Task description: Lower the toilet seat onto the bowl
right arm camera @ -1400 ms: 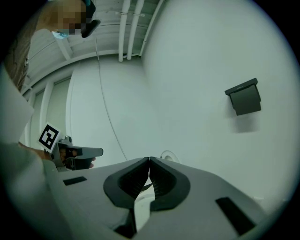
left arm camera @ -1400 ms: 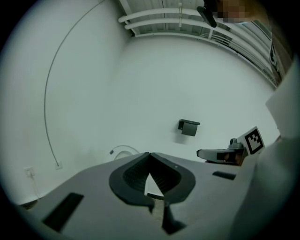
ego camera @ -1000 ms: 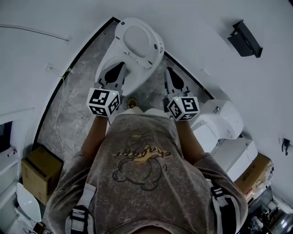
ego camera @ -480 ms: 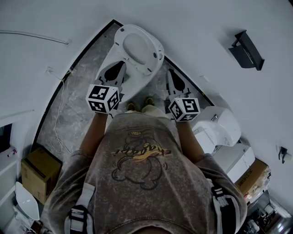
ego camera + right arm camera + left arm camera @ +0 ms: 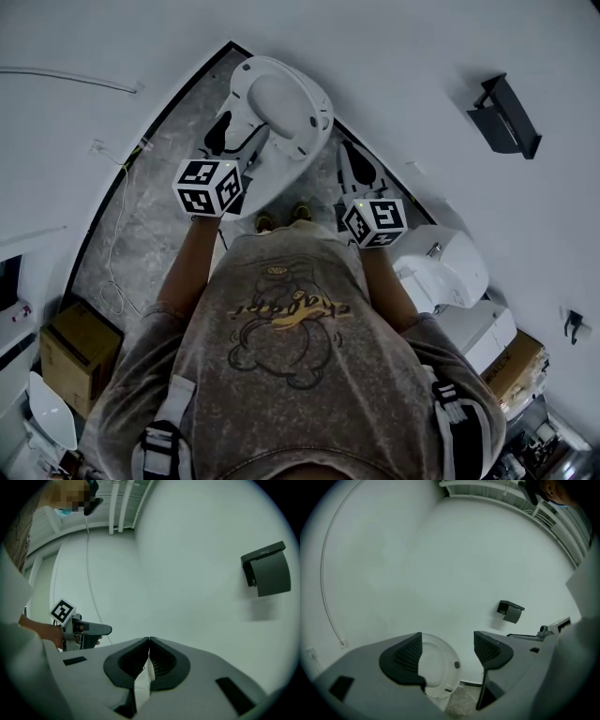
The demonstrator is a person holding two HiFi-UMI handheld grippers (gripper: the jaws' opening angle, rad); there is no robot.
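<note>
L gripper [image 5: 234, 139] has gone fwd since 0.5 s ago. Its fingers were short of the bowl [image 5: 279, 167] then and now overlap the bowl's left edge in head view. R gripper [image 5: 354, 169] is approx. where it was, just right of the bowl, over the stone floor [image 5: 155, 202].

Toilet seat [image 5: 281, 96] is not lowered: it stands up at the back of the bowl, leaning to the white wall [image 5: 394, 56].

L gripper view: fingers [image 5: 405, 656] wide apart, nothing clamped. The seat shows in the gap between them, beyond the tips, w/ the left finger covering its left edge. Can't tell if it touches.

R gripper view: fingers [image 5: 136, 660] together, tips meeting. A white sliver shows in the slot below the tips — can't tell what it is. Seat is not in that view.

Black holder [image 5: 504, 116] is on the wall, well right of the bowl. A second white fixture [image 5: 441, 267] is right of the bowl, nearer the person. Cardboard box [image 5: 80, 352] is far left of the bowl.
</note>
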